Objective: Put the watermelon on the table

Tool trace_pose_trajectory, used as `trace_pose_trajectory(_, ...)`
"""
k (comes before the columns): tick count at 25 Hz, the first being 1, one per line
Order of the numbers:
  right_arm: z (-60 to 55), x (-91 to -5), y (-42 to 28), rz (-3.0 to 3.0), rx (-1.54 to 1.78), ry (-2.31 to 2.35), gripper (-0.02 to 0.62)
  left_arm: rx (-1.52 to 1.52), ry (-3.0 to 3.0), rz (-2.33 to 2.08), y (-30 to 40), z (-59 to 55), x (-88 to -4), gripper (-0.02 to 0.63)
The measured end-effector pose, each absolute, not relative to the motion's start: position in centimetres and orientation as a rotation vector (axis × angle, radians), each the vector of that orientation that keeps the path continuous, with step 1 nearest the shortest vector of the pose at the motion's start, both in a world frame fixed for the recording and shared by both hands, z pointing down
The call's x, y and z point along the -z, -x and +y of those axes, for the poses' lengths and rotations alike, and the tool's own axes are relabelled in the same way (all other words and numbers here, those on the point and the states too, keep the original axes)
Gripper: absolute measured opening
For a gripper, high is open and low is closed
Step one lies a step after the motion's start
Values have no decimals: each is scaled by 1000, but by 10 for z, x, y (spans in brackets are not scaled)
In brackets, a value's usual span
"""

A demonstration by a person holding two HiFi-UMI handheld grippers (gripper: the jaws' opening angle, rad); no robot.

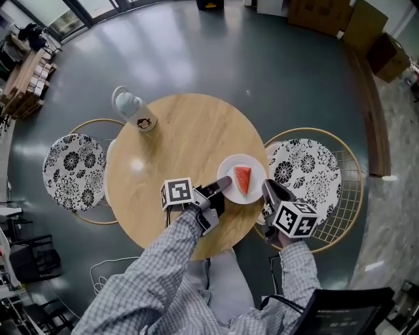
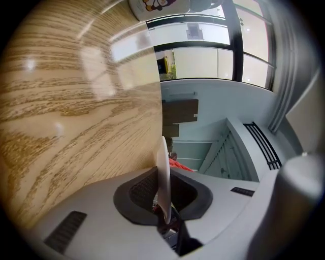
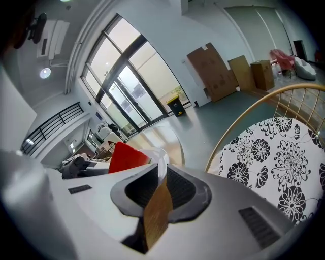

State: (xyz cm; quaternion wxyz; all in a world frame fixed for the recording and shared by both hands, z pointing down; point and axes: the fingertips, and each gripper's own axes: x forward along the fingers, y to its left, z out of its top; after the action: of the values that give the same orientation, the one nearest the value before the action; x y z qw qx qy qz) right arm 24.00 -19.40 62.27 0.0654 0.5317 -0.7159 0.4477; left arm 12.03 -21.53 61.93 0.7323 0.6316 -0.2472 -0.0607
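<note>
The left gripper (image 1: 222, 185) has its jaws clamped on the left rim of the round white plate (image 1: 229, 169). The right gripper (image 1: 270, 190) pinches the opposite rim in the same way. The red wedge of watermelon (image 1: 243, 180) lies loose in the middle of that plate, at the near right edge of the tabletop.

Both grips take only a thin lip of rim, so if one hand drops faster than the other the plate would likely tilt and the wedge could slide off. The plate also sits close to the near right edge. Letting go with part of it overhanging could tip it toward the person's lap. I cannot tell whether it already rests on the wood.

The round light-oak table (image 1: 190, 131) is glossy and mostly bare. A pale tumbler with a cartoon print (image 1: 134, 110) stands by its far left edge. Wire-framed chairs with black-and-white floral cushions flank it left (image 1: 74, 171) and right (image 1: 308, 171). Beyond are grey polished floor (image 1: 262, 65), cardboard boxes (image 1: 327, 13) and tall windows.
</note>
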Motion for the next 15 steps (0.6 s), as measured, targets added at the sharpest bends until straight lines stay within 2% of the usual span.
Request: trace_pose_trajectory(15, -203, -625, -242, -2159, -1161, -1601, 34, 93, -1398, -555, -129, -218, -632, 40)
